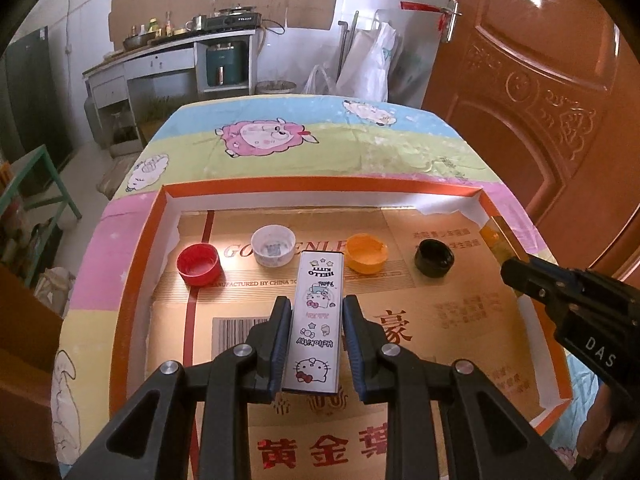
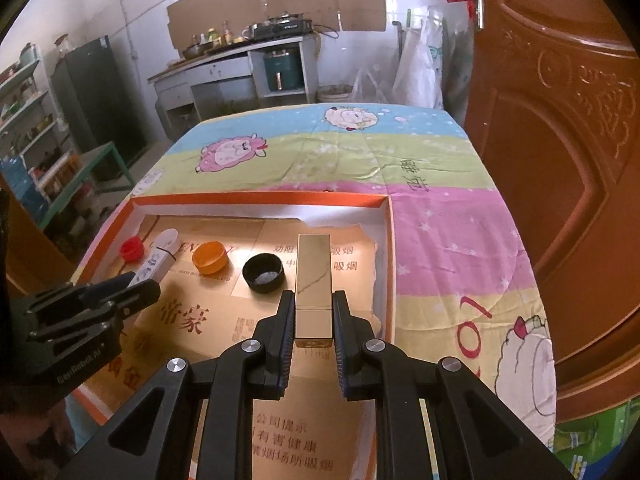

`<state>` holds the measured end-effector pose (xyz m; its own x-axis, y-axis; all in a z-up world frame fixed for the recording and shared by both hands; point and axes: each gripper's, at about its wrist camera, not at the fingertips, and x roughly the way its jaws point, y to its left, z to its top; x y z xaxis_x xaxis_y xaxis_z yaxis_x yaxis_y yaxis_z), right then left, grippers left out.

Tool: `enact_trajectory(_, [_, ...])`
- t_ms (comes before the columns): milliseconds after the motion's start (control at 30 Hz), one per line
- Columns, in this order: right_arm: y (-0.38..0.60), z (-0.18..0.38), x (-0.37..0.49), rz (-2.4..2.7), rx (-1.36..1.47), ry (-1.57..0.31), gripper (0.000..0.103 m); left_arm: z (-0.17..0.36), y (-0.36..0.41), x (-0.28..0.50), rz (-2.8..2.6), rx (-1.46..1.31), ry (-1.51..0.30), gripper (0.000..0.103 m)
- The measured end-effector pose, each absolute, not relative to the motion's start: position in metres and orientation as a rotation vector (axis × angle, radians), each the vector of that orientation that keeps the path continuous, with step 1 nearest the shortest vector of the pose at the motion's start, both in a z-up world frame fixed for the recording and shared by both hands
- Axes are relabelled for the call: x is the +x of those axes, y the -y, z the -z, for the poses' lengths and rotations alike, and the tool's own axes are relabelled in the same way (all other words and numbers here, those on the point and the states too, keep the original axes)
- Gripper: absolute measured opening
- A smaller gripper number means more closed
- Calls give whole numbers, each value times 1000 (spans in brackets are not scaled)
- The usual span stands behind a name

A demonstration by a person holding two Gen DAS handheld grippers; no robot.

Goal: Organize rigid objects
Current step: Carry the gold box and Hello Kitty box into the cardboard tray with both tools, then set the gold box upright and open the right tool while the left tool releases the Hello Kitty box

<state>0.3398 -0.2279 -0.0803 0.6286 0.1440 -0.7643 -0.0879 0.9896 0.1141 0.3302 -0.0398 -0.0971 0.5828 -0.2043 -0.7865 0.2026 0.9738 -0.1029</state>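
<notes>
Gold-lined tray: four caps along its far edge, red, white, orange, black. Left tool clamps one Hello Kitty box; right tool clamps one gold box, both over the tray.

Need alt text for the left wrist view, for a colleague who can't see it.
The left claw grips a white Hello Kitty box above an orange-rimmed tray. Red, white, orange and black caps line up beyond it.

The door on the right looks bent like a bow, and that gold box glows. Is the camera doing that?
Yes: in both wrist views the fisheye lens curves the door and darkens the corners; in the right wrist view, light glares off the gold box and the tray's shiny lining.
</notes>
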Motion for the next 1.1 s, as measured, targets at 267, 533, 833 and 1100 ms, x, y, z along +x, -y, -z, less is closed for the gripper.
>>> enact_trajectory(267, [226,87,349,-132,64,-895,18,103,40,336,235,1,-931,27])
enact_trajectory(533, [224,93,354,-131,60,-912,18,106,41,338,230,5,-936,27])
enact_trajectory(833, [224,100,358,-125,58,-932,18,109,42,339,229,13,-939,27])
enact_trajectory(1100, [220,106,365,-123,39,-963,19,111,43,339,232,19,-938,27])
